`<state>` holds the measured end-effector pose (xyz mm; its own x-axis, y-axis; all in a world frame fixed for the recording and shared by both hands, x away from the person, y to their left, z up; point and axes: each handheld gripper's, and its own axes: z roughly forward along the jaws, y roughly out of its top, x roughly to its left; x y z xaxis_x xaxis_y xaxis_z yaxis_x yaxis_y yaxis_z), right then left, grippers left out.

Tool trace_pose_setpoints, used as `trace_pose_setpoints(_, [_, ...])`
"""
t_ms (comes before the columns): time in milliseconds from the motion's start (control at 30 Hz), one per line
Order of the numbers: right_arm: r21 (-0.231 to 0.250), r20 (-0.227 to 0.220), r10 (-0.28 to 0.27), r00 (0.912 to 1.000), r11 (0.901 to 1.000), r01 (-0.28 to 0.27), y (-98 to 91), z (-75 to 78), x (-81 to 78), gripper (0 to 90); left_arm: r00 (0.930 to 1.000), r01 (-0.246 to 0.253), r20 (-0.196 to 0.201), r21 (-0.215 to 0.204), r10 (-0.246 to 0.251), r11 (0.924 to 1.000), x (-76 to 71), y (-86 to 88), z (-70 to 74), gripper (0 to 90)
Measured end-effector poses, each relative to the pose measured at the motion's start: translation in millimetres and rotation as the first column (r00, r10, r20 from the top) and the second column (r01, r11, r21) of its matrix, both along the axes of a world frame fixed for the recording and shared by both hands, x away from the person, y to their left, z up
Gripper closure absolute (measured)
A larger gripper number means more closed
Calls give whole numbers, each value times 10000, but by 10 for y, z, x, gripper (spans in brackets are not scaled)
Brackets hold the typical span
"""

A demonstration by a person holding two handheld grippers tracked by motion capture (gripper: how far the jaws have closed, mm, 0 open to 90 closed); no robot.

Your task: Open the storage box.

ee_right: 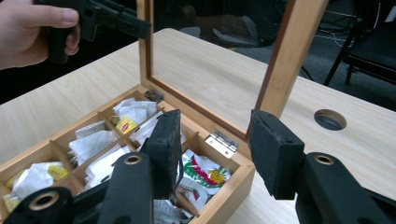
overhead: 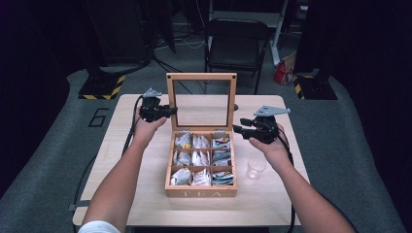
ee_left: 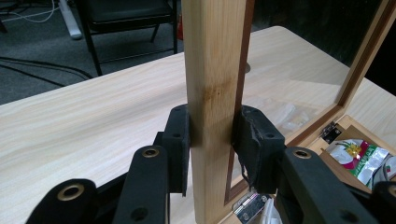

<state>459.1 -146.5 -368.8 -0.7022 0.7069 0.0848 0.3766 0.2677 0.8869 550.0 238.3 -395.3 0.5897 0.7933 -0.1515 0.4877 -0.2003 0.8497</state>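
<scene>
A wooden tea box (overhead: 201, 191) stands open in the middle of the table, its compartments holding tea bags (ee_right: 205, 175). Its glass-paned lid (overhead: 201, 76) stands upright at the back. My left gripper (overhead: 171, 111) is shut on the lid's left frame post (ee_left: 215, 56), one pad pressed on each side of the wood, as the left gripper view (ee_left: 212, 126) shows up close. My right gripper (overhead: 236, 128) hovers open at the box's back right corner, just in front of the lid's right post (ee_right: 289, 51). Nothing is between its pads (ee_right: 215, 140).
A clear plastic cup (overhead: 256, 166) stands on the table right of the box, under my right wrist. A round cable hole (ee_right: 329, 119) is in the tabletop behind the lid. A black chair (overhead: 238, 41) stands beyond the table's far edge.
</scene>
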Motion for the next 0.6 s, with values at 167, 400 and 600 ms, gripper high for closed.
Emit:
trace_pose_setpoints(167, [2, -82, 128, 9999, 9999, -128, 5, -14, -50, 539, 10000, -12, -32, 125, 12, 9999, 11, -9, 9, 651])
trace_pose_setpoints(400, [181, -272, 270, 9993, 9995, -265, 16, -5, -137, 507, 9999, -38, -93, 144, 40, 9999, -18, -11, 25, 607])
trace_pose_setpoints(600, [197, -338, 341, 9988, 9992, -335, 51, -16, -242, 499, 9999, -118, -66, 86, 119, 9999, -72, 49, 54, 578])
